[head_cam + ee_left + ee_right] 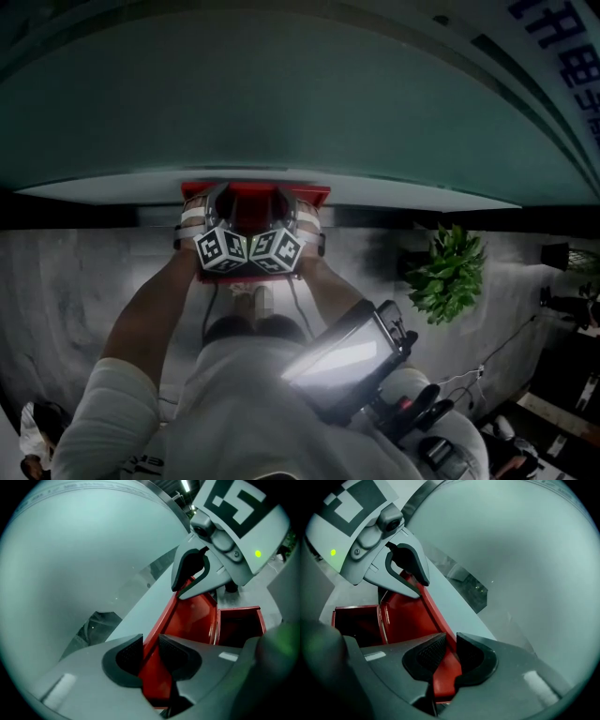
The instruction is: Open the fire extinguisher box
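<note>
Gripping the red lid point(187, 620) of the fire extinguisher box point(255, 192) at my 12 o'clock, I have the left gripper point(150, 656) and right gripper point(451, 654) side by side, equally near. Both sets of jaws are closed on its front edge, which runs 9 to 3 o'clock.
</note>
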Demonstrator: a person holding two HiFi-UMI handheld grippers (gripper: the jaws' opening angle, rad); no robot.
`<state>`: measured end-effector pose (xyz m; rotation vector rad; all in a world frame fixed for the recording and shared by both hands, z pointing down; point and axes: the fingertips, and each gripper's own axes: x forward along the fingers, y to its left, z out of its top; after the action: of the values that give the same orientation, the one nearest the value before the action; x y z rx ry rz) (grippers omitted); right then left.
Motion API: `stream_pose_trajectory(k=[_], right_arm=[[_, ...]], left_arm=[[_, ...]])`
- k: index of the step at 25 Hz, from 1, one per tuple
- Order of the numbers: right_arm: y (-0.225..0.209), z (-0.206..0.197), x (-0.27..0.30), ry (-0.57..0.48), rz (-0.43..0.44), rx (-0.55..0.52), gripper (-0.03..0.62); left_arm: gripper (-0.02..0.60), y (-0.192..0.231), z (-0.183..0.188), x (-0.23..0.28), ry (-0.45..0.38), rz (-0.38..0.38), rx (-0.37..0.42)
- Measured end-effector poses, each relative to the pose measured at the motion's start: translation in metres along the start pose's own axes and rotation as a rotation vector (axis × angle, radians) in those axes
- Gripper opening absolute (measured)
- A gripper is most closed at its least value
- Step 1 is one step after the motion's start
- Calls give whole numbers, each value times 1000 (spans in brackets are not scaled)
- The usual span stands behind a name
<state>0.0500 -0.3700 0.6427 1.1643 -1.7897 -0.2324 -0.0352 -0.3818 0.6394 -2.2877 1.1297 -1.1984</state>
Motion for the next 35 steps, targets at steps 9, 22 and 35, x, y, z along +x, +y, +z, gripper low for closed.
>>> stream_pose_trajectory(k=[9,22,35], right_arm=[[-6,-2,19,8,11,6,78],[-7,-2,19,-24,37,37,83],[-33,-3,-54,-90,21,351,14]], left_arm=[[103,5,0,18,37,-10,-11],[112,8,1,14,12,22,-78],[26,21,12,-62,-10,165,-302]])
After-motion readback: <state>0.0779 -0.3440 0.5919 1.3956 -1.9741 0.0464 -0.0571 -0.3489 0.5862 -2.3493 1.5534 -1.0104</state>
